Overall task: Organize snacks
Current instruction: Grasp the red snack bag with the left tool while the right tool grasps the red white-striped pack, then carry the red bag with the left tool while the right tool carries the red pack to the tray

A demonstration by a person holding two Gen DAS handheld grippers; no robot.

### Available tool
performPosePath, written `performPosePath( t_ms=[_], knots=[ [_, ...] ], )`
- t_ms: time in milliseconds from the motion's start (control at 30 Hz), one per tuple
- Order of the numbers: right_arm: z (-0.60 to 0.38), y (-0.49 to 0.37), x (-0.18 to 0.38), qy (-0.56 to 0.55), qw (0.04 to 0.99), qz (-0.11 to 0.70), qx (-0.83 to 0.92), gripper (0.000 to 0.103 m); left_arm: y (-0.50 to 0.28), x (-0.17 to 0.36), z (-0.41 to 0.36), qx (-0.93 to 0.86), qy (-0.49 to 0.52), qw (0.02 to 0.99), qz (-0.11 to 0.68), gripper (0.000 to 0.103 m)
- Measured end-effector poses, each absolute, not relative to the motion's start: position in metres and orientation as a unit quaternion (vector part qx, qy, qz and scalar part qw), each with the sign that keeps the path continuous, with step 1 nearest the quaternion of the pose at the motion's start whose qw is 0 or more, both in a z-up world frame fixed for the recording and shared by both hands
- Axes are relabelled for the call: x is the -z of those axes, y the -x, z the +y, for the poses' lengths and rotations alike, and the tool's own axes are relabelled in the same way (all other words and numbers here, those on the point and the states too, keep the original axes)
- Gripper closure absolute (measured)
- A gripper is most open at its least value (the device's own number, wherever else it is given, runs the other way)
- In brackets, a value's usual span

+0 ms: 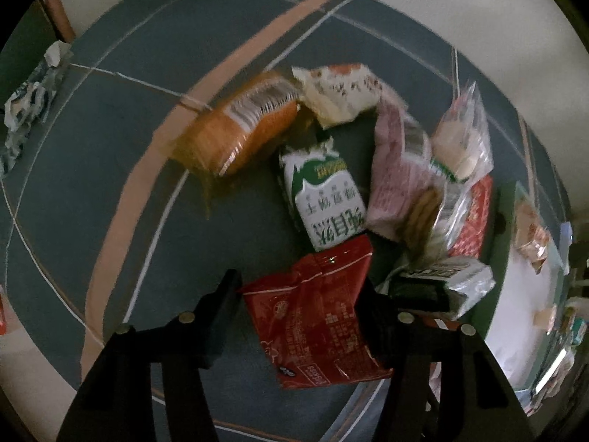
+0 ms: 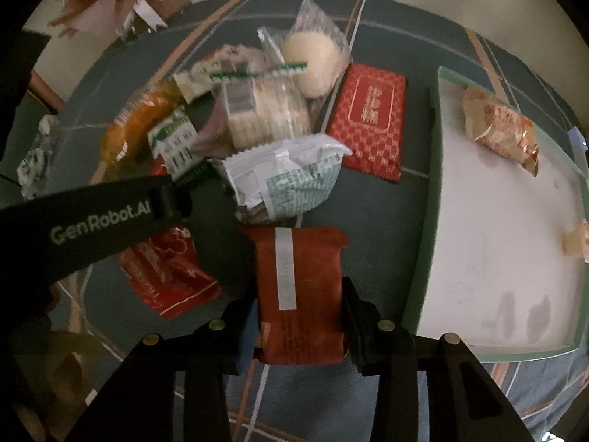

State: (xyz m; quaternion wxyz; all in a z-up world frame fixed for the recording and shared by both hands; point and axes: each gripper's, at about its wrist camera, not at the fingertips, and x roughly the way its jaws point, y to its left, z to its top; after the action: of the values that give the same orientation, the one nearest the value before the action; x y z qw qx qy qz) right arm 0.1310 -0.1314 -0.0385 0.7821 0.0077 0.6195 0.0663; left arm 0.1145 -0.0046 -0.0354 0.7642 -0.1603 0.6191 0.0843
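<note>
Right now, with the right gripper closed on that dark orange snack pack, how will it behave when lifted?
The dark orange snack pack looks blocky and filled, so probably fairly stiff, not floppy. The right gripper clamps its lower end, so the free end may sag slightly. Its matte wrapper likely resists slipping.

A home: a plaid tablecloth (image 1: 110, 147) strewn with snack packets (image 2: 265, 110), beside a tray (image 2: 434, 221).

Between the left tool's (image 1: 300, 291) matt black plastic fingers lies a glossy, crinkled red foil packet (image 1: 316, 316). The right tool (image 2: 300, 305) flanks a duller rust-red wrapper (image 2: 300, 294), and right of it sits a smooth white tray (image 2: 497, 221) on the woven cloth-covered tabletop (image 2: 379, 228).
</note>
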Motion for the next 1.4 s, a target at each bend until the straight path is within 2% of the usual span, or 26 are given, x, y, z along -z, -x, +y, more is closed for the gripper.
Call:
performPosePath(
  t_ms=[367, 833, 1400],
  knots=[
    [-0.144, -0.127, -0.014, -0.044, 0.818, 0.569, -0.07, 0.061, -0.118, -0.026, 0.003, -0.092, 0.177, 0.806, 0.558, 0.041],
    [-0.219, -0.114, -0.042, -0.095, 0.825, 0.557, -0.018, 0.061, -0.109, -0.058, -0.018, -0.088, 0.164, 0.833, 0.522, 0.041],
    [-0.376, -0.096, -0.034, -0.199, 0.792, 0.558, 0.149, 0.061, -0.106, -0.063, -0.133, 0.001, 0.081, 0.841, 0.535, 0.041]
  ],
)
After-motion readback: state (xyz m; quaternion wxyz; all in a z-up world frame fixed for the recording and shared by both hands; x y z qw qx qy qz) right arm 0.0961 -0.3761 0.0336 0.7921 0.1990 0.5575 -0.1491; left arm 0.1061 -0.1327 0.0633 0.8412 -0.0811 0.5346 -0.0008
